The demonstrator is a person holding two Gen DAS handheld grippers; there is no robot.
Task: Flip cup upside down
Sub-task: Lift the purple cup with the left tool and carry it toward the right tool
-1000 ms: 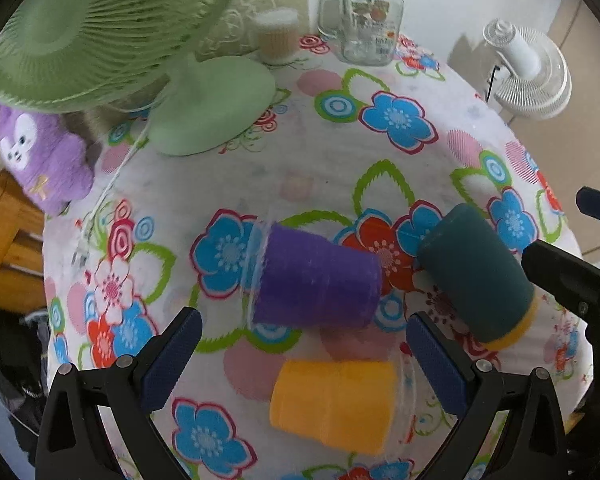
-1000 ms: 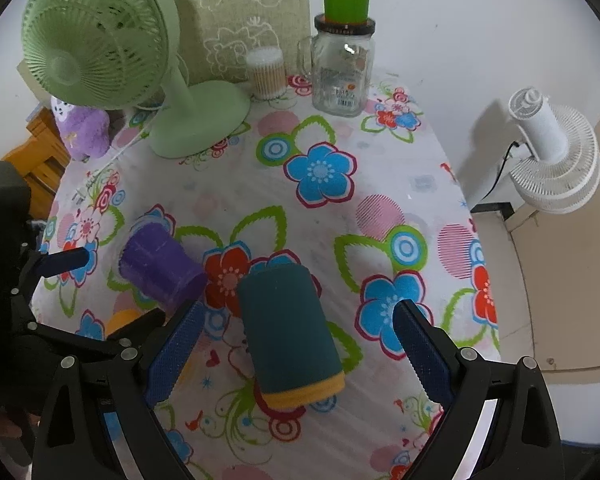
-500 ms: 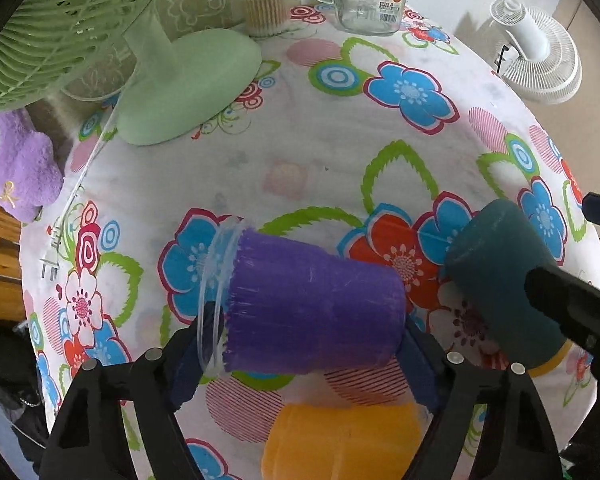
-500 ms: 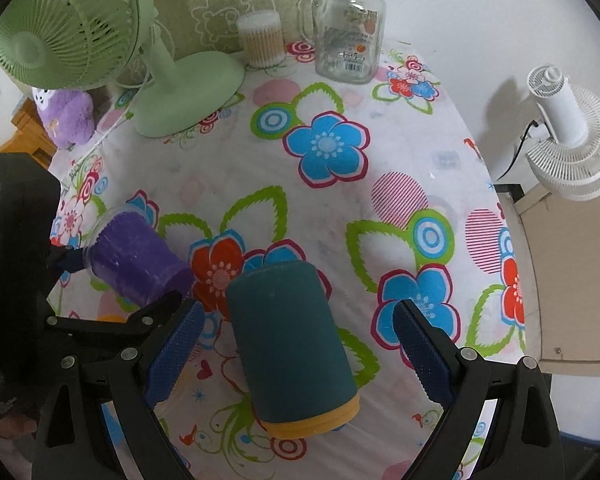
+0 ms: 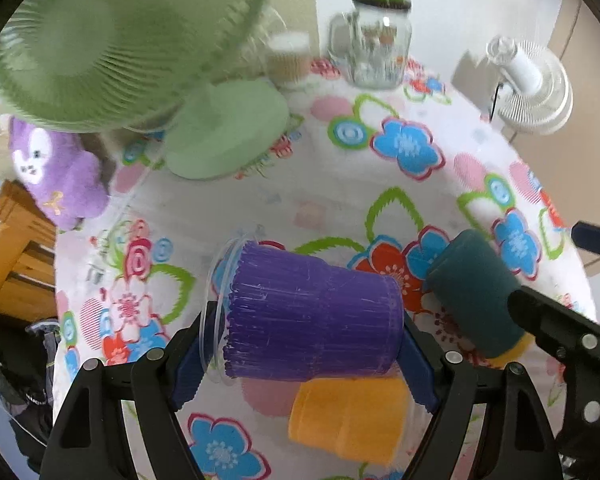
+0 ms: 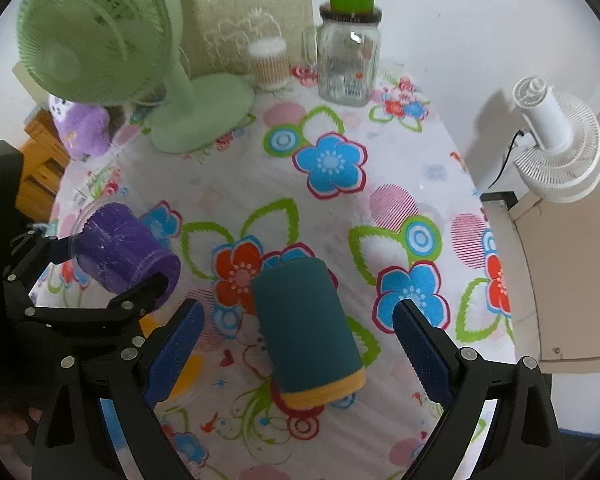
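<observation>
My left gripper is shut on the purple cup, gripping it end to end: one finger at its clear rim, one at its base. The cup lies on its side, lifted off the flowered tablecloth; it also shows in the right wrist view. A dark teal cup with a yellow rim lies on its side between the open fingers of my right gripper, untouched. It also shows in the left wrist view. An orange cup lies on its side below the purple one.
A green table fan stands at the back left, a purple plush toy beside it. A glass jar with a green lid and a cotton-swab tub stand at the back. A white fan sits off the table's right edge.
My left gripper closed on the purple cup and raised it off the cloth. My right gripper stayed open around the teal cup and shifted only slightly.
</observation>
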